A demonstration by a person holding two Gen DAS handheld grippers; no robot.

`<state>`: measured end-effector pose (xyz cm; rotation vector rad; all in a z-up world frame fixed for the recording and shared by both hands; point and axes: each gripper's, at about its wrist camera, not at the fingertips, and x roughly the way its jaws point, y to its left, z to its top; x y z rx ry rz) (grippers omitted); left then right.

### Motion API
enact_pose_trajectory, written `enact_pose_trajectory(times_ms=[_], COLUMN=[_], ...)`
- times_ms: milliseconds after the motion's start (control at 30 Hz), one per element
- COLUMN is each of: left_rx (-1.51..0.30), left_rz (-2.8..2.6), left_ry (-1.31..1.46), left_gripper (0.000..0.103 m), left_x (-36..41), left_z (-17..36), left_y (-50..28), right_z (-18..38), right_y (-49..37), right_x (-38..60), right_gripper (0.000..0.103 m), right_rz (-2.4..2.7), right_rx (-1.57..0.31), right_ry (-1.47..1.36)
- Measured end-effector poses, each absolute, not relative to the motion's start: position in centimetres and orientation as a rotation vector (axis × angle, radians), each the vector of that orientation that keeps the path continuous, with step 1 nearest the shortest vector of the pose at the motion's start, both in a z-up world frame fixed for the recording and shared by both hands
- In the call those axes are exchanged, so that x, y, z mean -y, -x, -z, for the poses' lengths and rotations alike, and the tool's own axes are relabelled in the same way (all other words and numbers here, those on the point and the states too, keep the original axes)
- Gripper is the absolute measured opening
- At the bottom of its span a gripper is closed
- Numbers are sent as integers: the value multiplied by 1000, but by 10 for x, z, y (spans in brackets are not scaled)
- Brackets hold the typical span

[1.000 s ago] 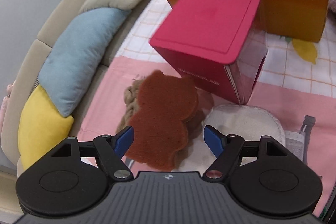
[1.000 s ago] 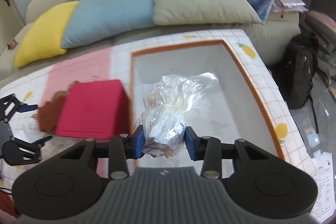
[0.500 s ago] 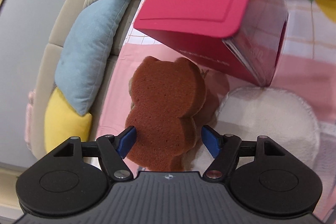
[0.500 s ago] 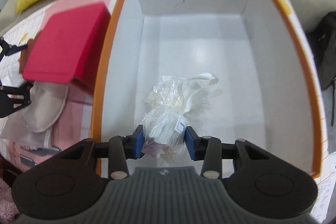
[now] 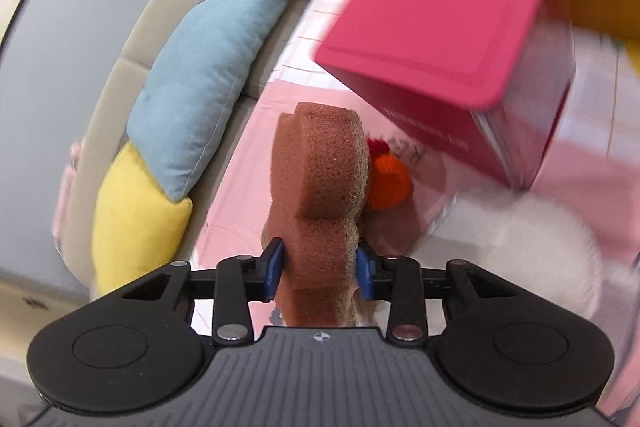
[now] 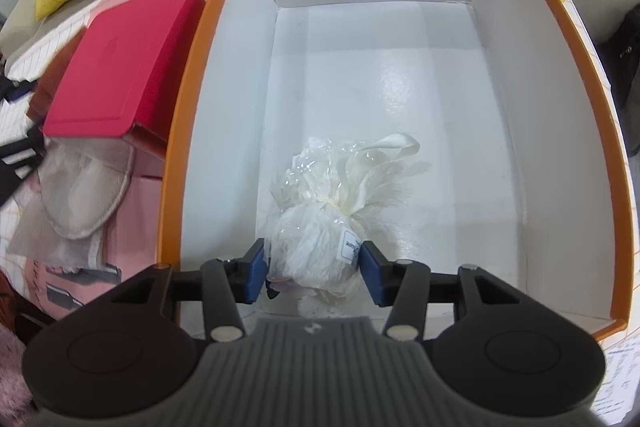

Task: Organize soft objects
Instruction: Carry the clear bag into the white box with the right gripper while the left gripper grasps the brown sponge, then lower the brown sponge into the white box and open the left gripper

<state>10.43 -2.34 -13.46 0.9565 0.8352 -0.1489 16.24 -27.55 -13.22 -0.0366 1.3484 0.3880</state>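
The left gripper (image 5: pixel 320 273) has its jaws clamped on the lower end of a brown bear-shaped sponge (image 5: pixel 320 195), which rises edge-on straight ahead of them. Just beyond the sponge, to the jaws' right, sits a small orange knitted piece (image 5: pixel 388 185), and farther ahead a pink box (image 5: pixel 436 15) fills the view. The right gripper (image 6: pixel 314 273) has its jaws pressed against both sides of a white plastic-wrapped bundle (image 6: pixel 320 223), held inside the white-lined orange box (image 6: pixel 188 115). A beige pad (image 6: pixel 84 183) lies outside the box, left of those jaws.
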Motion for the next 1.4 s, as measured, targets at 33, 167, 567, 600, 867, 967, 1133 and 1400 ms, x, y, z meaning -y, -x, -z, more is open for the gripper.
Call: enact_pose_trajectory(times_ms=[33, 167, 567, 600, 867, 967, 1133, 1400], left_rx=[-838, -860, -940, -941, -958, -1011, -1115, -1338], left_rz=[147, 142, 192, 206, 413, 487, 552, 340], left_ry=[-917, -730, -190, -159, 89, 205, 358, 301], left_gripper=[38, 37, 36, 37, 36, 36, 36, 36], left_x=[23, 19, 8, 9, 48, 72, 115, 161], left_z=[126, 88, -3, -10, -43, -34, 4, 69], left_y=[-104, -104, -98, -97, -104, -120, -149, -175], right_z=[132, 134, 139, 133, 68, 51, 43, 51], right_y=[-161, -160, -175, -174, -154, -149, -143, -136], right_x=[273, 258, 263, 267, 306, 326, 345, 354], right_gripper=[47, 46, 64, 67, 72, 70, 55, 53], right_rz=[-401, -471, -517, -511, -407, -329, -284, -282], right_rx=[-1349, -1356, -1447, -1431, -1219, -1138, -1086, -1081], right_ry=[72, 230, 270, 253, 167, 161, 168, 116])
